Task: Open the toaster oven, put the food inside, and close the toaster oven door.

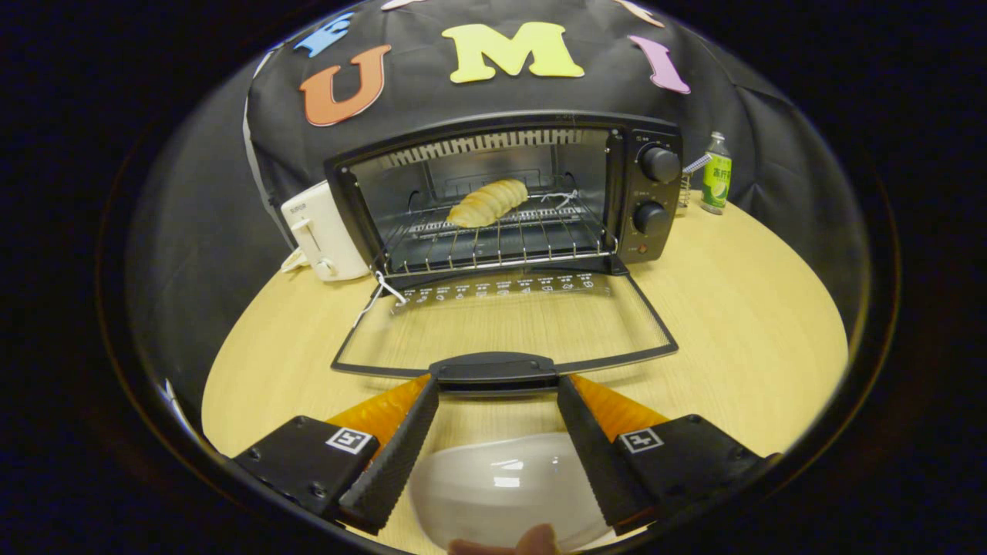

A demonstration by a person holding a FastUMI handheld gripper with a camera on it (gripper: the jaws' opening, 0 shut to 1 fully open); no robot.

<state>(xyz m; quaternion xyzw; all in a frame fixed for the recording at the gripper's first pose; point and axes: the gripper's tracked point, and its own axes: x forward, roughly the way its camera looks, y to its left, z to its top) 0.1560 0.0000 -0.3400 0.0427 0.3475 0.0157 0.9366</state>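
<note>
The toaster oven [509,196] stands on the wooden worktop [740,308] with its glass door [505,324] dropped fully open, lying flat toward the tool [497,393]. Inside the oven, a golden bread roll [487,203] rests on the wire rack [501,239], toward the back of the chamber and roughly at its middle. Two dark knobs [659,189] sit one above the other on the oven's control panel, on its right side. The door's dark handle [493,368] is at the door's outer edge, the part farthest from the oven, and the tool's two fingers [409,439] stand spread apart on either side of that handle, their tips close beside its ends, gripping nothing. On the near side of the door from the oven, a white plate [501,486] lies on the worktop between the fingers, and a fingertip [532,541] shows just at its near rim. A white toaster [324,231] stands against the oven's left side. A green bottle [717,173] stands on the worktop to the oven's right, slightly behind it.
</note>
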